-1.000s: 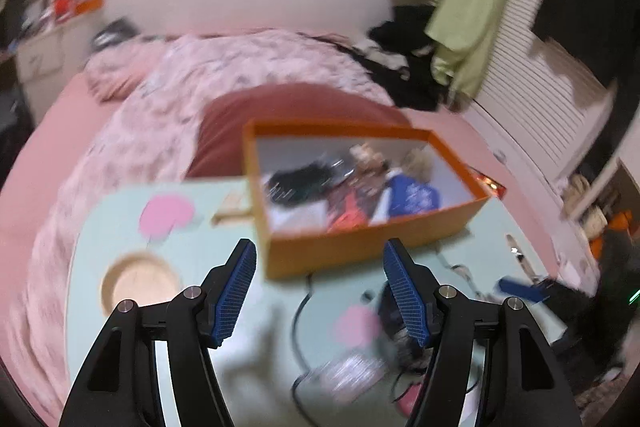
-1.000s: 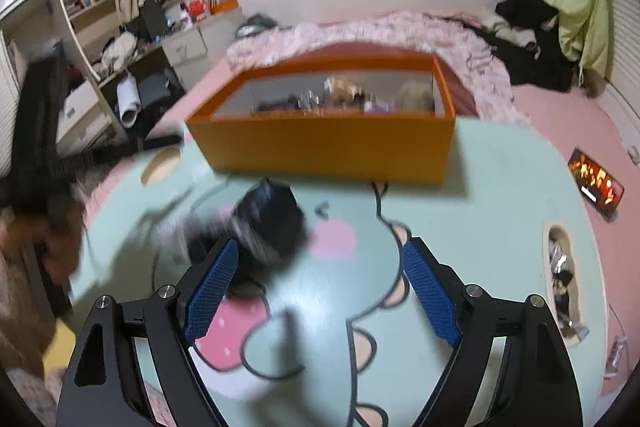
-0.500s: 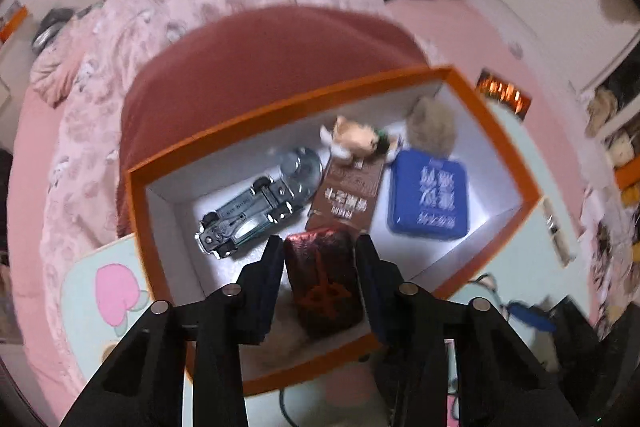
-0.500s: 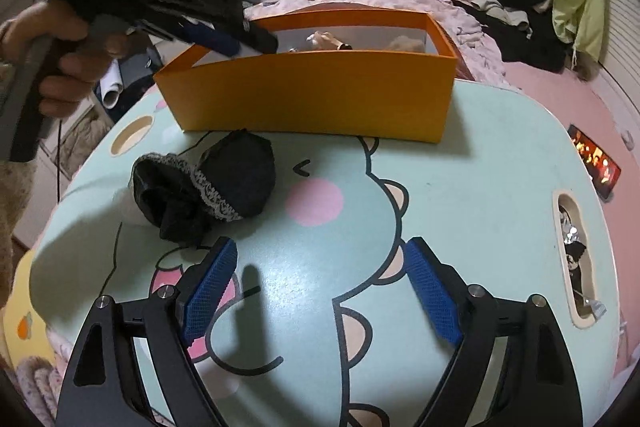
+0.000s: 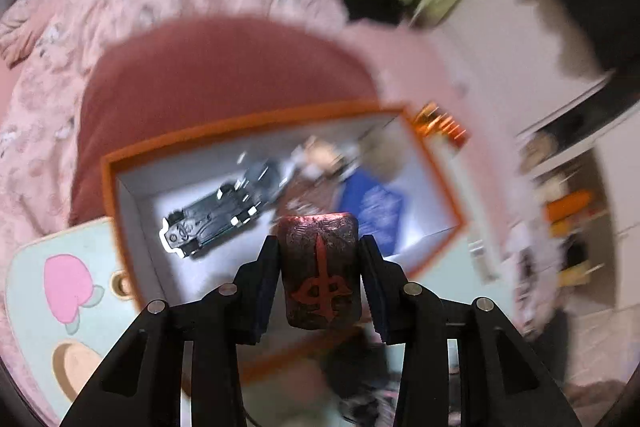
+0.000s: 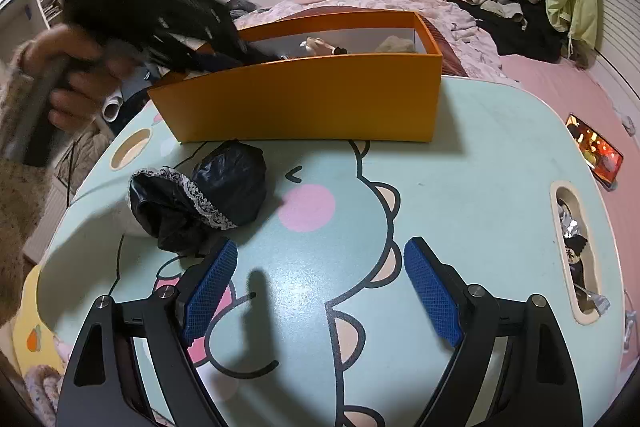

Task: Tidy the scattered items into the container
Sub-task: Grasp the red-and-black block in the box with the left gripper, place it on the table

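Observation:
My left gripper [image 5: 318, 259] is shut on a dark red card box [image 5: 318, 267] with a red cross mark and holds it above the orange container [image 5: 110, 187]. Inside lie a dark toy car [image 5: 212, 215], a blue tin [image 5: 374, 207] and blurred small items. In the right wrist view the left gripper [image 6: 160, 11] reaches over the orange container [image 6: 304, 99]. My right gripper [image 6: 316, 287] is open and empty, low over the mint cartoon table [image 6: 460, 187]. A black lace-trimmed cloth bundle [image 6: 200, 195] lies on the table just ahead and left of it.
A pink bed [image 6: 540, 79] with dark clothes lies behind the table. A phone with a lit screen [image 6: 594, 151] lies at the table's right edge. A slot in the table [image 6: 576, 247] holds small items. Shelves stand at the far left.
My left gripper, holding the card box, has risen above the container and the view has blurred with motion. My right gripper has stayed open over the table.

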A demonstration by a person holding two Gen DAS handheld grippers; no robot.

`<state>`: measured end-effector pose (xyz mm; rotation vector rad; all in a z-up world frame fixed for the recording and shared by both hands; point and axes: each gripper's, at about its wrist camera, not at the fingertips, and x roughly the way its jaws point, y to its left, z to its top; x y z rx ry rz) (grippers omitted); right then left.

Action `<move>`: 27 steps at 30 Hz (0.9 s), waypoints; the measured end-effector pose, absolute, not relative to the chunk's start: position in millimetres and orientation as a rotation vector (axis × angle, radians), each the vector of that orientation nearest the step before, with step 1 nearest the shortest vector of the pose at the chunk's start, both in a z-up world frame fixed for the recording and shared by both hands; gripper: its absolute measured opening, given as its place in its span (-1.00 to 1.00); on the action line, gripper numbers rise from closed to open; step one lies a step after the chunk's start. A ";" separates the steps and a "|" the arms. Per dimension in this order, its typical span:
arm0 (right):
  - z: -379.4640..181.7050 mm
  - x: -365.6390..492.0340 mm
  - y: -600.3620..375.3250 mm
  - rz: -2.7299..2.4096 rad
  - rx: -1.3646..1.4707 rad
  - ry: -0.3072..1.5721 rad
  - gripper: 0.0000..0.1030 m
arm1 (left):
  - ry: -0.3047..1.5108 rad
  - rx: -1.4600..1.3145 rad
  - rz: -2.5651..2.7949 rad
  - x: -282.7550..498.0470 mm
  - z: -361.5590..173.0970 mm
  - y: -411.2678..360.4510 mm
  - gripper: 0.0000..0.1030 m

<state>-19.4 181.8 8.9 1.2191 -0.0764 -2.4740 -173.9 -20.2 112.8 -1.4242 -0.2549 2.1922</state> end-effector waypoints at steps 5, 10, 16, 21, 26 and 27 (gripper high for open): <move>9.5 -19.1 181.1 -2.480 1.221 -0.065 0.67 | -0.282 -1.246 2.253 -128.3 164.4 -47.1 -0.26; 10.2 -18.7 179.9 -2.486 1.226 -0.046 0.67 | -0.291 -1.322 2.304 -98.4 130.4 -61.9 -0.26; 10.7 -17.7 176.5 -2.494 1.231 -0.021 0.67 | -0.408 -1.402 2.400 -76.7 61.0 -72.5 -0.26; 10.3 -15.2 173.3 -2.503 1.235 0.004 0.67 | -0.429 -1.428 2.404 -73.8 30.4 -63.5 -0.22; 10.0 -14.4 173.6 -2.506 1.237 0.005 0.67 | -0.412 -1.330 2.468 -64.0 36.5 -62.0 0.10; 10.0 -14.5 174.3 -2.509 1.239 -0.001 0.67 | -0.413 -1.316 2.480 -62.2 38.1 -64.4 0.25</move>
